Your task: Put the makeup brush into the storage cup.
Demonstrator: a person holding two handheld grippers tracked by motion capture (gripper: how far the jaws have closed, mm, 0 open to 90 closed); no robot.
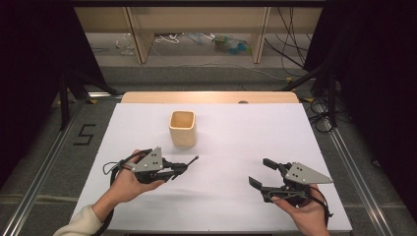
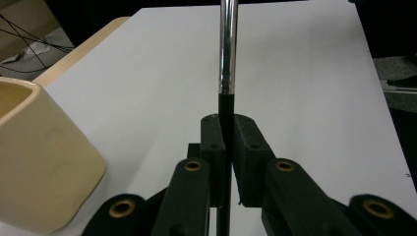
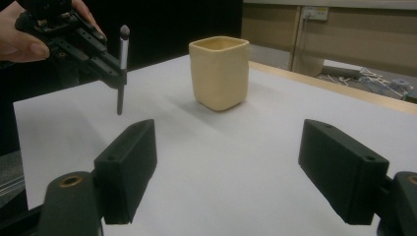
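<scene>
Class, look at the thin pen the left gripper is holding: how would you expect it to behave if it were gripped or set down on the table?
The pen looks stiff, holding straight in the left gripper. Its shiny metal part probably slips easily. Being round and thin, it would likely roll on the table.

Even, fairly bright light from above falls on the white table point(image 1: 221, 196), while the surroundings to left and right lie in deep darkness. Shadows are soft and faint: a pale one lies beside the cup point(image 1: 183, 129). The far wooden edge glows slightly overexposed in the high view. A bright streak of glare runs along the metal shaft of the brush point(image 2: 227, 49). In both gripper views the near tongs are blurred; all pictures are grainy.
</scene>
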